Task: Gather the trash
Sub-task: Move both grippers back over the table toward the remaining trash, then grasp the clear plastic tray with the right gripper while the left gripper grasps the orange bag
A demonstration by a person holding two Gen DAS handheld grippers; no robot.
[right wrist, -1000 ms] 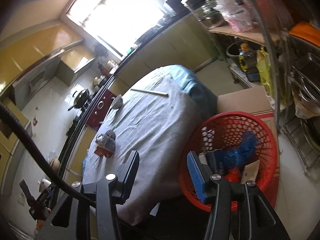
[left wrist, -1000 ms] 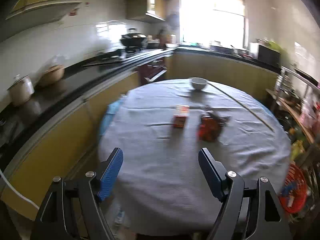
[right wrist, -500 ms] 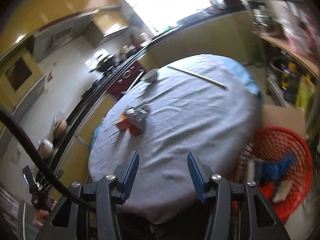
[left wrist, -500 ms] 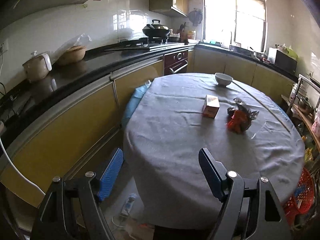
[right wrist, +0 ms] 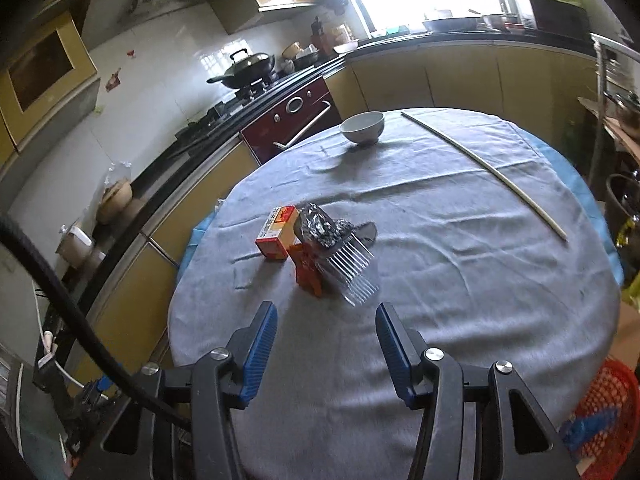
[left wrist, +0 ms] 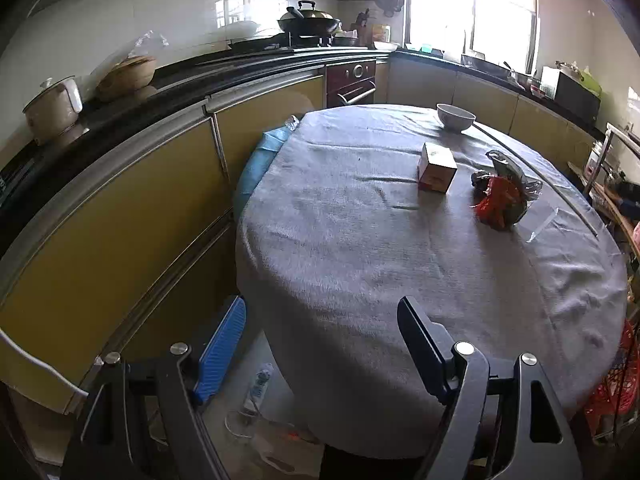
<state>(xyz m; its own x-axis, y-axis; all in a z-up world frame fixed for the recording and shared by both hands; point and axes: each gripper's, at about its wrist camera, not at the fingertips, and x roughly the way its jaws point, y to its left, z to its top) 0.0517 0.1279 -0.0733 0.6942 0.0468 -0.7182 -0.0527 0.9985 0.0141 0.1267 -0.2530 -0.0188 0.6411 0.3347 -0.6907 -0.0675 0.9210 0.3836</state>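
Note:
A small orange and white carton (left wrist: pixel 437 167) (right wrist: pixel 277 232) stands on the round grey-clothed table (left wrist: pixel 360 248) (right wrist: pixel 460 280). Beside it lies a crumpled red and silver wrapper with clear plastic (left wrist: pixel 502 200) (right wrist: pixel 326 252). A red mesh basket (right wrist: pixel 604 412) (left wrist: pixel 618 384) with trash stands on the floor at the table's right. My left gripper (left wrist: pixel 322 338) is open and empty, at the table's near edge. My right gripper (right wrist: pixel 326 332) is open and empty, above the table just short of the wrapper.
A white bowl (left wrist: pixel 455 117) (right wrist: pixel 363 127) and a long thin stick (right wrist: pixel 484 168) lie at the table's far side. Yellow cabinets with a dark counter (left wrist: pixel 120 128) run along the left. A shelf rack (left wrist: pixel 616 184) stands right. A power strip (left wrist: pixel 256 390) lies on the floor.
The right gripper has swung from the red basket on the floor up over the table toward the wrapper. The left gripper has pulled back and left from the table. Both stayed open.

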